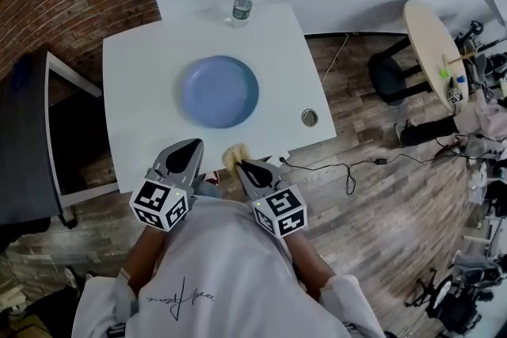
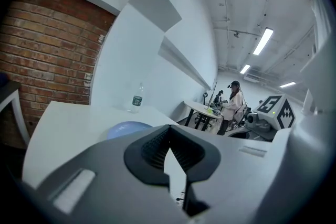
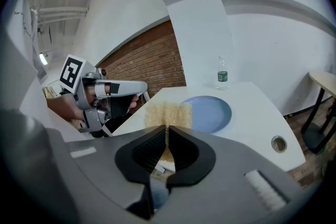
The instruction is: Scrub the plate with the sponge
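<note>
A round blue plate (image 1: 219,91) lies in the middle of the white table (image 1: 135,75); it also shows as plate (image 2: 126,128) and plate (image 3: 210,113). My right gripper (image 1: 242,164) hovers at the table's near edge, short of the plate, shut on a yellow sponge (image 1: 234,155). In the right gripper view the sponge (image 3: 168,113) sticks out beyond the right gripper (image 3: 167,129) toward the plate. My left gripper (image 1: 192,145) is beside it on the left, also at the near edge. The left gripper (image 2: 169,128) has its tips together with nothing between them.
A water bottle (image 1: 242,5) stands at the table's far edge against the white wall. A metal cable hole (image 1: 309,117) sits near the right edge. A dark cabinet (image 1: 24,138) stands on the left, a round table (image 1: 432,39) and cables (image 1: 348,166) on the right.
</note>
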`<action>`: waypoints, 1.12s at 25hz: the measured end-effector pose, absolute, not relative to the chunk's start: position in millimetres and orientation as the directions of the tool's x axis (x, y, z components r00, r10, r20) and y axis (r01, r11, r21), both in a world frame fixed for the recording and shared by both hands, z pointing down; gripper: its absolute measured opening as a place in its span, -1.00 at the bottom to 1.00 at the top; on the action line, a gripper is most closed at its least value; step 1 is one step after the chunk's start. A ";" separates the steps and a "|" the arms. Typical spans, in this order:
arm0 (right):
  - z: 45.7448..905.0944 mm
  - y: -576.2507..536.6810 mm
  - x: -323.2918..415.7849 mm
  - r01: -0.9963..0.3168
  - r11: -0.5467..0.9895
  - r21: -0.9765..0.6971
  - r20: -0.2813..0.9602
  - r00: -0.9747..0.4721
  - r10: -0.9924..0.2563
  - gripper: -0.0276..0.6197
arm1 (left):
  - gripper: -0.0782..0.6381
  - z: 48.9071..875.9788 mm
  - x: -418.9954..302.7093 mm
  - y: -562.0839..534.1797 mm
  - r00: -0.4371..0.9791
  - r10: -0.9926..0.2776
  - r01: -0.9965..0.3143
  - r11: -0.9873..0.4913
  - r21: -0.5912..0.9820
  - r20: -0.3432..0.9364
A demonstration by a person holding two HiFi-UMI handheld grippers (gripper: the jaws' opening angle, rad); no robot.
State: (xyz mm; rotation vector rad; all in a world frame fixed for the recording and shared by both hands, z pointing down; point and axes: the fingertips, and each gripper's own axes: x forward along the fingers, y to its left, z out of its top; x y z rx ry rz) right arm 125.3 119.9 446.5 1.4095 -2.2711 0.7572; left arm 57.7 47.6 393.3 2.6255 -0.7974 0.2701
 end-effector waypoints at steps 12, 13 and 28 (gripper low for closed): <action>475.7 51.0 113.4 -0.909 0.369 -0.193 0.646 -0.401 -0.650 -0.87 | -0.77 445.1 34.2 -32.4 0.779 -0.484 -0.617 -0.707 0.346 0.400; 476.2 46.2 113.3 -0.910 0.369 -0.190 0.646 -0.399 -0.651 -0.87 | -0.77 449.6 31.8 -37.6 0.773 -0.487 -0.625 -0.697 0.352 0.408; 520.2 -25.8 159.3 -0.938 0.306 -0.166 0.717 -0.328 -0.615 -0.87 | -0.48 556.3 32.0 -115.2 0.624 -0.488 -0.770 -0.515 0.376 0.610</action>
